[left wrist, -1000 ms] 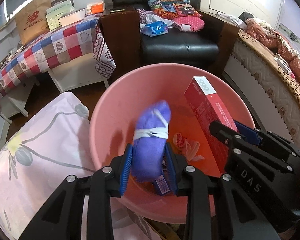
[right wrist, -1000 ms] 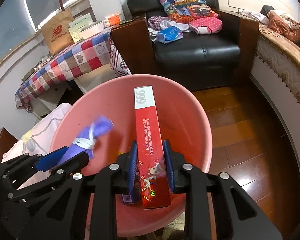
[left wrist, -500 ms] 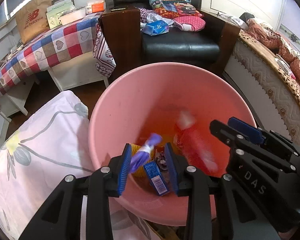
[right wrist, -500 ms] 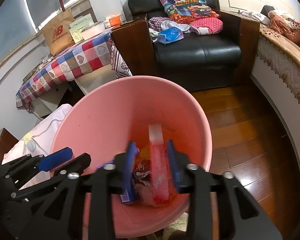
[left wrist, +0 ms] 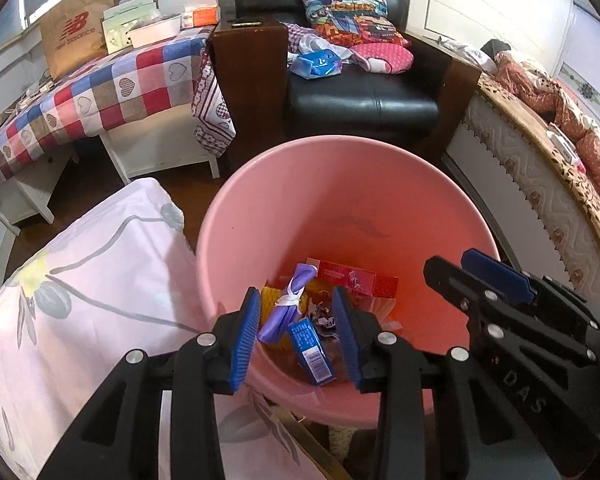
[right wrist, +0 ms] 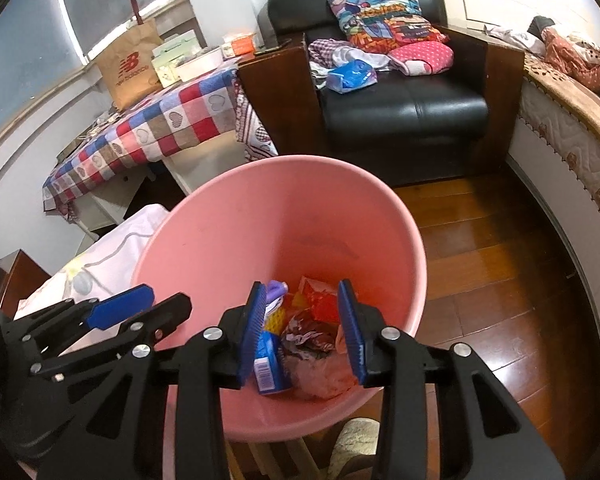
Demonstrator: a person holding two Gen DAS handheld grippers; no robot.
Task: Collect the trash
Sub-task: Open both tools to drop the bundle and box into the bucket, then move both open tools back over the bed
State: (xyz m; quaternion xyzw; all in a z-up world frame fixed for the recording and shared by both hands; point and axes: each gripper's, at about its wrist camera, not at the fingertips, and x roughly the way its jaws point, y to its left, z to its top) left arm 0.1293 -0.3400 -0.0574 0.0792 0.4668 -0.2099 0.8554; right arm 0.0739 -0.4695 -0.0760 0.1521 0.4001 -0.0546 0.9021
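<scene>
**Two Items Dropped Into Pink Bin**

Two grippers are held over one pink bin (left wrist: 342,184). The left gripper (left wrist: 296,330), its jaws just opened wider, and the right gripper (right wrist: 306,330) stand open and empty. The purple bundle (left wrist: 286,308) and red box (left wrist: 356,280), gripped a second earlier, now lie inside. "New balance" is read on a paper bag (left wrist: 76,30) at ten o'clock.

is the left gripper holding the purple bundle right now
No, the left gripper has open jaws with nothing clamped, and the purple bundle lies at the bottom of the pink bucket.
</scene>
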